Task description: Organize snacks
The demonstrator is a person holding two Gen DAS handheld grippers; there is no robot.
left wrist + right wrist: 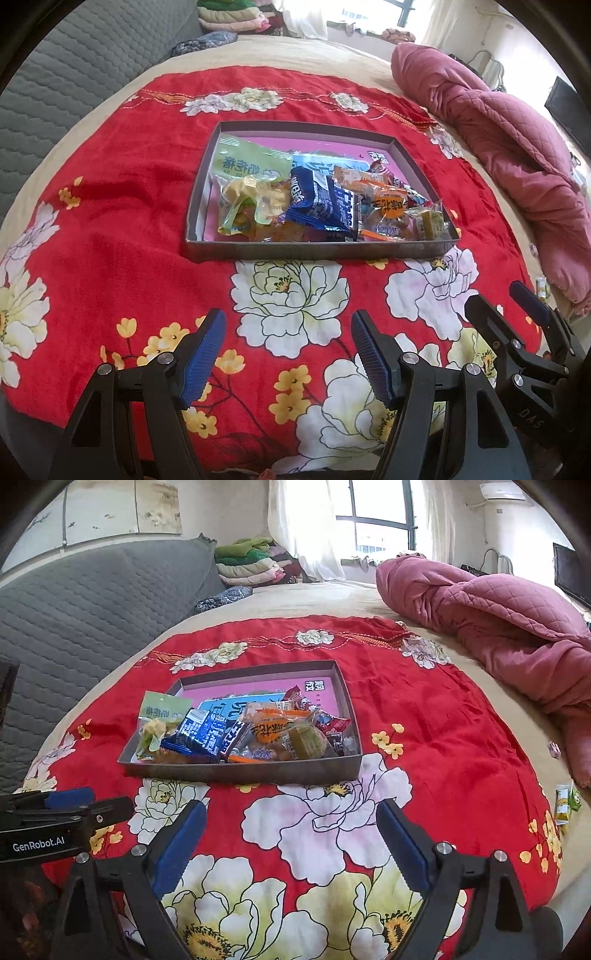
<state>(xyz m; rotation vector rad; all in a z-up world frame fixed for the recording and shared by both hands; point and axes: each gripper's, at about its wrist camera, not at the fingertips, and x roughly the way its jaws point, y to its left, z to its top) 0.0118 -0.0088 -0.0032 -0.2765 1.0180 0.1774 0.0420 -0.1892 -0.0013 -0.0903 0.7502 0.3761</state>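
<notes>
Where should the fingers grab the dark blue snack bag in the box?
Probably by the crimped end of the blue snack bag nearest the front wall of the box, coming down from above. It lies on top of the pile, tilted, so that flat end sticks out and is thin enough to pinch. The puffy middle would likely slip, and other packets crowd both its sides.
</notes>
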